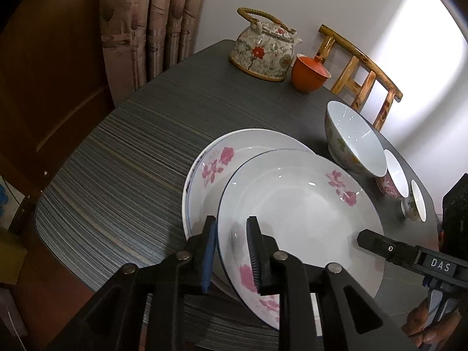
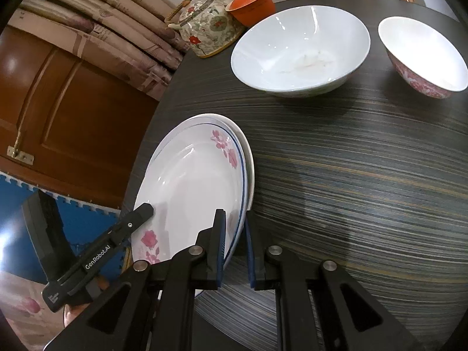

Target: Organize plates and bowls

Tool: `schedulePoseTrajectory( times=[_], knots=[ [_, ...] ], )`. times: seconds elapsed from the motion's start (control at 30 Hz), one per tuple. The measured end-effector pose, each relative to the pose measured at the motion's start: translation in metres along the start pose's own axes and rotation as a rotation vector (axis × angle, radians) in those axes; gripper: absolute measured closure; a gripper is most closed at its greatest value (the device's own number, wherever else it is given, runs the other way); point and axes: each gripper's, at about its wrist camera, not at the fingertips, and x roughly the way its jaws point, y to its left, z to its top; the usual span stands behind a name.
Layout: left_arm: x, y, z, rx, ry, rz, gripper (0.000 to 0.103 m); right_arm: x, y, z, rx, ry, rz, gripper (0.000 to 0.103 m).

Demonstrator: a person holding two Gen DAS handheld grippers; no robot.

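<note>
Two white plates with pink flowers lie stacked on the dark table. The top plate [image 1: 301, 213] [image 2: 190, 187] has a thin blue rim line and sits shifted right of the lower plate [image 1: 210, 158] [image 2: 250, 158]. My left gripper [image 1: 231, 234] straddles the top plate's near left rim, with a gap between pads and rim, so it is open. My right gripper [image 2: 235, 225] is shut on the plate's opposite rim. The right gripper's upper finger [image 1: 377, 244] shows over the plate in the left wrist view. The left gripper's finger [image 2: 140, 215] shows in the right wrist view.
A large white bowl [image 1: 354, 140] [image 2: 298, 49], a pink-patterned bowl [image 1: 392, 178] [image 2: 424, 55] and a small bowl [image 1: 415, 201] stand right of the plates. A floral teapot [image 1: 263, 49] and an orange lidded cup [image 1: 308, 73] sit at the back. A wooden chair [image 1: 359, 73] stands behind the table edge.
</note>
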Motion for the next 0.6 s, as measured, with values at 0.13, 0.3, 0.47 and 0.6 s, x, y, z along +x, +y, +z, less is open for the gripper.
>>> schedulePoseTrajectory(
  times=[0.13,0.3,0.47,0.6],
  knots=[
    [-0.005,-0.001,0.002,0.009,-0.030,0.010,0.078,0.001,0.001,0.001,0.003,-0.002,0.002,0.090],
    [-0.012,-0.004,0.005,0.026,-0.061,0.017,0.076,0.003,0.006,0.003,-0.002,-0.013,0.003,0.088],
    [-0.013,0.002,0.006,-0.003,-0.062,0.009,0.076,0.005,0.009,0.004,-0.008,-0.014,-0.004,0.088],
    [-0.014,0.002,0.006,0.004,-0.067,0.012,0.076,0.008,0.007,0.003,0.003,-0.011,-0.006,0.089]
  ],
)
